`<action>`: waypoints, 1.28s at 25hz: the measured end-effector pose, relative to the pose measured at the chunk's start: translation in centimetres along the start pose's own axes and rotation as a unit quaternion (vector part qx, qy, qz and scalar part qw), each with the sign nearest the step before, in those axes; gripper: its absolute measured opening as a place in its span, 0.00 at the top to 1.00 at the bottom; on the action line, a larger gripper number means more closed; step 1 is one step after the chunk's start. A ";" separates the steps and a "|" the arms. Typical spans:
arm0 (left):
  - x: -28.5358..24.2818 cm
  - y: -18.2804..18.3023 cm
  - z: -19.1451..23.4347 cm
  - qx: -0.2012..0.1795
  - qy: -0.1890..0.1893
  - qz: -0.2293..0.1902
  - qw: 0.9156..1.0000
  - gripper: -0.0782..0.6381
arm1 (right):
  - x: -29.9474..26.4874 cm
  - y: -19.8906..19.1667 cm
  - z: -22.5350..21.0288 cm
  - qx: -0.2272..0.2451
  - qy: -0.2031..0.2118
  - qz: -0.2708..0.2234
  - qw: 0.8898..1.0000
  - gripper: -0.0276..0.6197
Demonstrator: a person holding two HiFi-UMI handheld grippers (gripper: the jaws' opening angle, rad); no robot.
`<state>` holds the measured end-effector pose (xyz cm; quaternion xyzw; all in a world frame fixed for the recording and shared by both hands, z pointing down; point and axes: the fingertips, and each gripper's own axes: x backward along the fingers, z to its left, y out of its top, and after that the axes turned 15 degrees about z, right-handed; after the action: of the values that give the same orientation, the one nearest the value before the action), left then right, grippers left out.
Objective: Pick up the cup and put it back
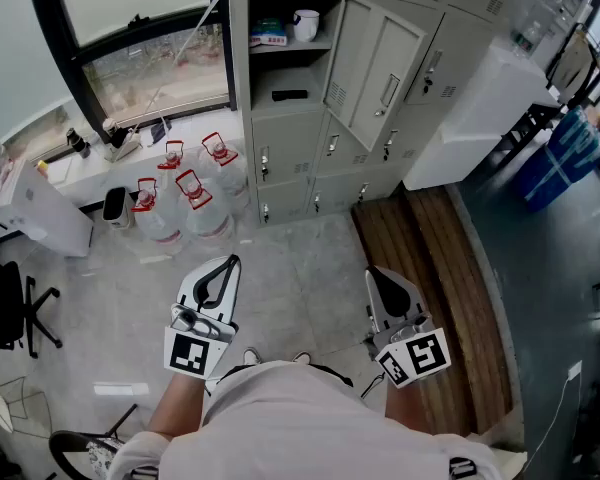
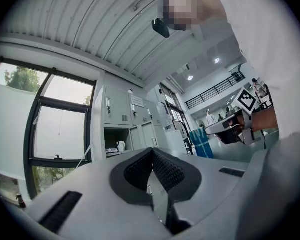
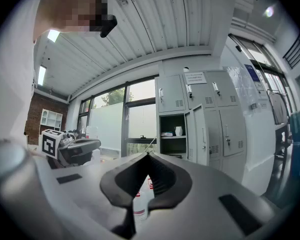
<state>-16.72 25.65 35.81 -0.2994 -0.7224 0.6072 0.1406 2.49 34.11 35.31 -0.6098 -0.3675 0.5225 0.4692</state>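
Observation:
A white cup (image 1: 305,25) stands on the upper shelf of an open grey locker (image 1: 285,73), next to a flat blue-and-white box (image 1: 269,33). It shows small and far off in the left gripper view as the cup (image 2: 121,146) and in the right gripper view as the cup (image 3: 178,130). My left gripper (image 1: 232,260) is held low in front of the person's body, shut and empty, well short of the locker. My right gripper (image 1: 372,270) hangs beside it, also shut with nothing in it. Both point toward the lockers.
Several big water jugs with red handles (image 1: 185,203) stand on the floor left of the lockers. The locker's door (image 1: 380,68) is swung open to the right. A white cabinet (image 1: 480,108), wooden boards (image 1: 430,268) and a black chair (image 1: 10,308) ring the floor.

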 end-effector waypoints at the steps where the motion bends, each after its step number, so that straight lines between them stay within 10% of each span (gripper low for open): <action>1: -0.1 0.0 0.0 0.001 0.000 0.001 1.000 0.86 | 0.0 0.0 -0.1 0.000 0.001 0.000 1.000 0.93; 17: -2.1 -1.8 -1.4 0.004 0.030 0.036 0.999 0.86 | -2.9 -3.2 -3.7 -0.068 0.061 0.004 0.996 0.93; 32: -19.1 -1.4 8.1 0.011 -0.029 0.007 0.999 0.86 | -16.7 1.7 -11.5 -0.049 0.026 0.031 0.998 0.93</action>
<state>-6.76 7.61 38.47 -0.2856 -0.7169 0.6248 0.1188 10.61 15.81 38.68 -0.6565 -0.3617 0.5019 0.4317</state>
